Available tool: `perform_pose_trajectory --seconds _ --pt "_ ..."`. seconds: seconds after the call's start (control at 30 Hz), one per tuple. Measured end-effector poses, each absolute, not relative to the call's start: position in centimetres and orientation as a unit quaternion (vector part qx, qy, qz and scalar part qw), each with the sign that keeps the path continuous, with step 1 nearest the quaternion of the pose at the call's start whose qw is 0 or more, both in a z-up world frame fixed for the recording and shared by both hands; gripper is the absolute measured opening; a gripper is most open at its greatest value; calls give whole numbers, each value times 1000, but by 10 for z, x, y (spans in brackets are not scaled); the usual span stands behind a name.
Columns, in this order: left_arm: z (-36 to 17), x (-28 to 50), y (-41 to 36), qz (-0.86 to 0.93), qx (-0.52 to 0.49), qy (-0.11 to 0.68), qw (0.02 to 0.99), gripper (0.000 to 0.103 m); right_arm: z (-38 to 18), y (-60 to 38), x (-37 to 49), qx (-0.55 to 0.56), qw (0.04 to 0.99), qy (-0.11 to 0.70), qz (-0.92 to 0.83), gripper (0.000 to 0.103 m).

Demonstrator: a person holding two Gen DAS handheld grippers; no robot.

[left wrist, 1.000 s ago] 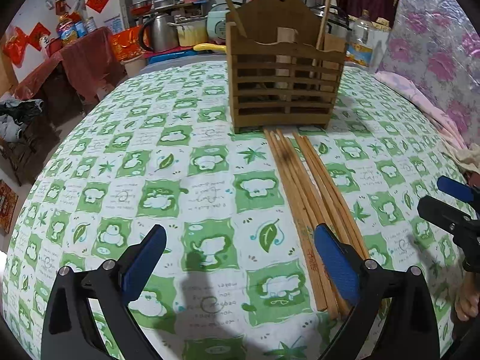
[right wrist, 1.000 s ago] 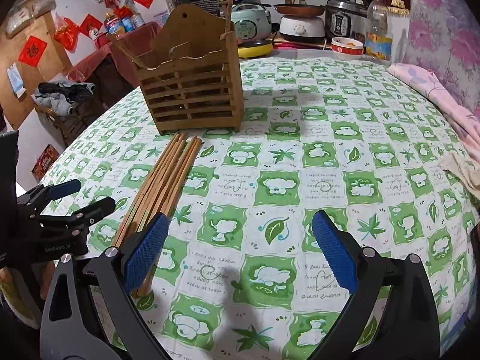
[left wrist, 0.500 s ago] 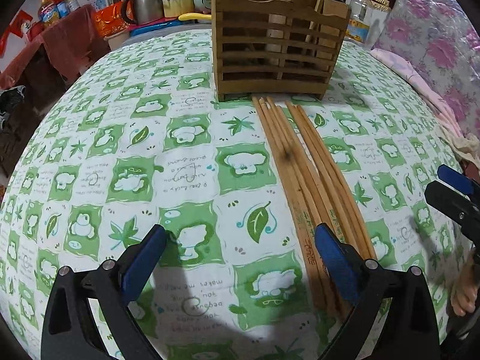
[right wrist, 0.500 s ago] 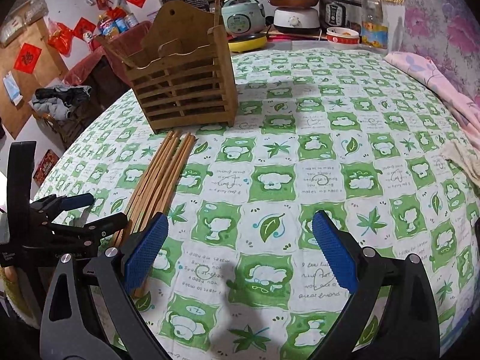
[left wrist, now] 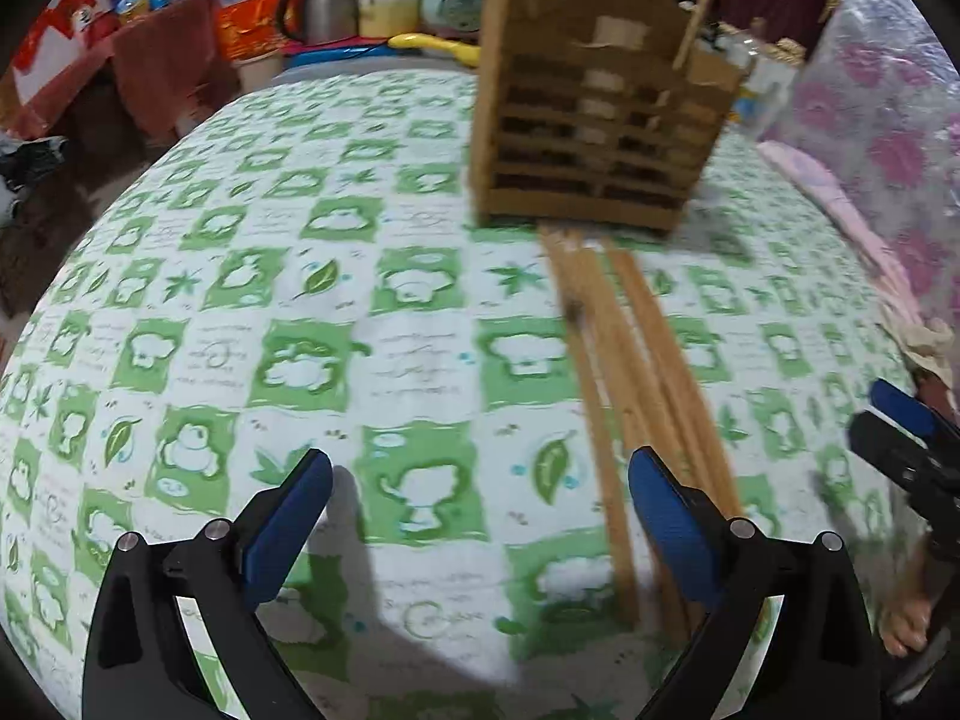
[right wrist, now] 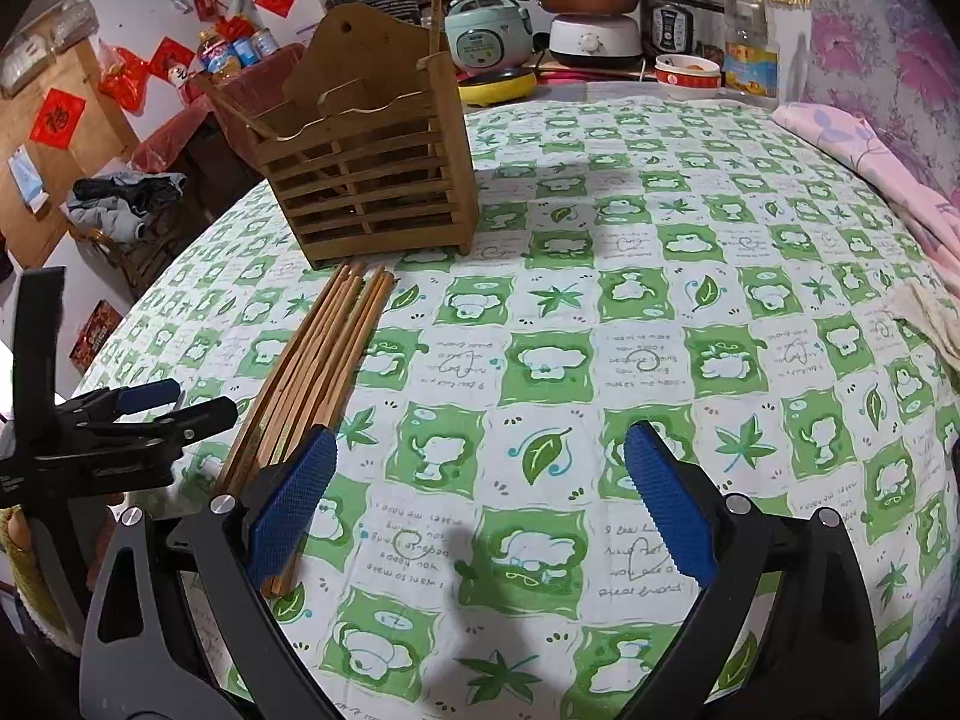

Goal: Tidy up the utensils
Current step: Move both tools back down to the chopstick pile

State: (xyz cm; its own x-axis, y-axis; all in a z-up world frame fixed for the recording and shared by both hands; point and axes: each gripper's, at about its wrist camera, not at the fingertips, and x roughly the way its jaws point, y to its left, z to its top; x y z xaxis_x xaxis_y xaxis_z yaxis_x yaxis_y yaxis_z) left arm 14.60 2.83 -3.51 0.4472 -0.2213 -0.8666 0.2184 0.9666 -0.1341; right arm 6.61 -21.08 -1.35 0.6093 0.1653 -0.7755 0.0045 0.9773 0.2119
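A bundle of several wooden chopsticks (right wrist: pixel 318 372) lies flat on the green-and-white tablecloth, its far ends touching the front of a slatted wooden utensil holder (right wrist: pixel 366 180). The holder (left wrist: pixel 600 120) stands upright with a few sticks in it. In the left wrist view the chopsticks (left wrist: pixel 636 384) run under the right finger. My left gripper (left wrist: pixel 474 510) is open and empty, low over the cloth. My right gripper (right wrist: pixel 477 498) is open and empty, its left finger over the chopsticks' near ends. The left gripper also shows in the right wrist view (right wrist: pixel 174 405).
Rice cookers (right wrist: pixel 489 36), a bowl (right wrist: pixel 687 75), an oil bottle (right wrist: pixel 750 30) and a kettle (left wrist: pixel 324 6) crowd the far side behind the table. A pink floral cloth (right wrist: pixel 870 162) hangs at the right edge. The round table (right wrist: pixel 660 276) drops off at the left.
My left gripper has moved forward and lower toward the holder, and its view is now blurred. My right gripper has shifted slightly forward. Both stay open.
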Motion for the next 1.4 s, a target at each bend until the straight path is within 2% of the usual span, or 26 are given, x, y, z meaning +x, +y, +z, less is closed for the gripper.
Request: perform_pose_trajectory --seconds 0.3,0.5,0.63,0.8,1.03,1.13,1.4 --pt "-48 146 11 -95 62 522 845 97 -14 -213 67 99 890 443 43 93" --pt "-45 158 43 -58 -10 521 852 97 -14 -207 66 91 891 442 52 93" --pt "-47 157 33 -45 26 522 851 97 -16 -198 65 81 886 449 78 92" --pt "-49 157 29 -41 40 524 850 98 -17 -170 54 33 879 455 139 85" --pt "-49 157 30 -40 42 523 851 98 -20 -138 27 -62 875 443 185 85" --pt "-49 157 29 -39 42 522 851 98 -25 -135 26 -89 873 450 164 85" --pt "-48 157 29 -40 42 522 851 98 -32 -161 36 -79 877 465 92 84"
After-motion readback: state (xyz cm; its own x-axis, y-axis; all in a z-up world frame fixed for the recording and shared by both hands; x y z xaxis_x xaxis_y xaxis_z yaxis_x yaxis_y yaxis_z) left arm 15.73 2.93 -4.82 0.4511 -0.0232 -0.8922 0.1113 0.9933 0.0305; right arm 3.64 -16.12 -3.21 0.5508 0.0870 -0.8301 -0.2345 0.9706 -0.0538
